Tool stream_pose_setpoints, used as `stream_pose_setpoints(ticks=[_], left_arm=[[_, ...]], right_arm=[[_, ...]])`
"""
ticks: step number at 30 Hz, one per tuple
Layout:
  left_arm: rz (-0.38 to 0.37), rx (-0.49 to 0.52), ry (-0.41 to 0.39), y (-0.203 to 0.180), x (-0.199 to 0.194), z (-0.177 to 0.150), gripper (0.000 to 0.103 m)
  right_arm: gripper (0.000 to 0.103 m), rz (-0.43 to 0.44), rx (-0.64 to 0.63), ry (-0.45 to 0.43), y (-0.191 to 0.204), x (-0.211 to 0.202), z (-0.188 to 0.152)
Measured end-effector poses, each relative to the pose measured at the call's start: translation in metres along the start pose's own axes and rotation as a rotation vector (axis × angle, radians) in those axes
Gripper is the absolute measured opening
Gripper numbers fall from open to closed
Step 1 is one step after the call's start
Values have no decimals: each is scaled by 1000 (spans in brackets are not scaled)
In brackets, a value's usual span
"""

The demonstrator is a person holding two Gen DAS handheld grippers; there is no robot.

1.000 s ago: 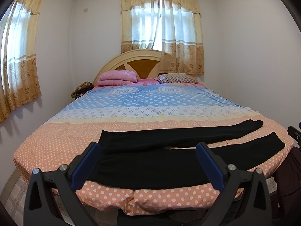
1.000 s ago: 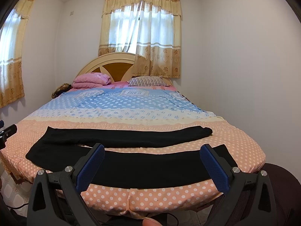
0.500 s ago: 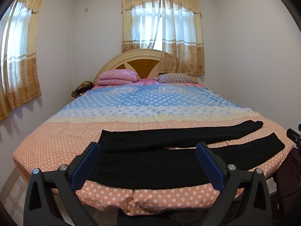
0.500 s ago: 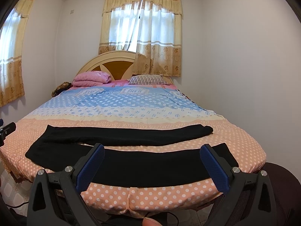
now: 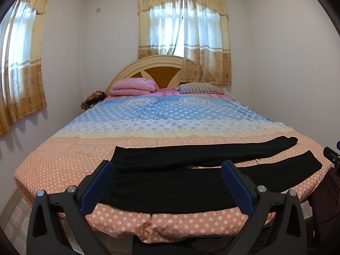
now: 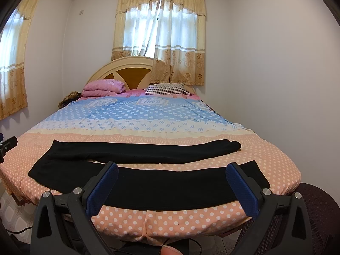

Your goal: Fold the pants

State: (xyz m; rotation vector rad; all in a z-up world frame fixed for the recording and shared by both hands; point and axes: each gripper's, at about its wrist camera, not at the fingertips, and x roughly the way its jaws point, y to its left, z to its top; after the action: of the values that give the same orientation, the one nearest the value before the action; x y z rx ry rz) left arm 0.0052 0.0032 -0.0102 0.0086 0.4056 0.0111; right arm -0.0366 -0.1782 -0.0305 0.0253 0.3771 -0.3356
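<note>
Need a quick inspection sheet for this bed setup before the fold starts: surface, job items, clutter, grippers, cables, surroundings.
Surface: bed with a polka-dot cover, peach at the near end, blue further back.
Job's things: black pants lie flat across the near end, waist to the left, both legs spread apart, unfolded.
Clutter: pink folded blanket, striped pillow and a brown bundle at the headboard end.
Grippers: left gripper and right gripper both with jaws wide open, short of the pants, holding nothing.
Cables: dark cable on the floor under the bed's edge.
Surroundings: curtained windows, white walls, tiled floor.
</note>
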Motion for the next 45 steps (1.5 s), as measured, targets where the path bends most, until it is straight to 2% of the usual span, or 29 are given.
stream_pose_setpoints(ticks=[25, 40, 45], left_arm=[[5, -3, 21, 4, 7, -4, 103], [17, -2, 57, 6, 20, -8, 103], [26, 0, 83, 12, 35, -14, 103]], right_arm=[[102, -3, -4, 13, 6, 2, 1], [102, 2, 5, 27, 9, 7, -3], [102, 23, -2, 27, 6, 15, -9]])
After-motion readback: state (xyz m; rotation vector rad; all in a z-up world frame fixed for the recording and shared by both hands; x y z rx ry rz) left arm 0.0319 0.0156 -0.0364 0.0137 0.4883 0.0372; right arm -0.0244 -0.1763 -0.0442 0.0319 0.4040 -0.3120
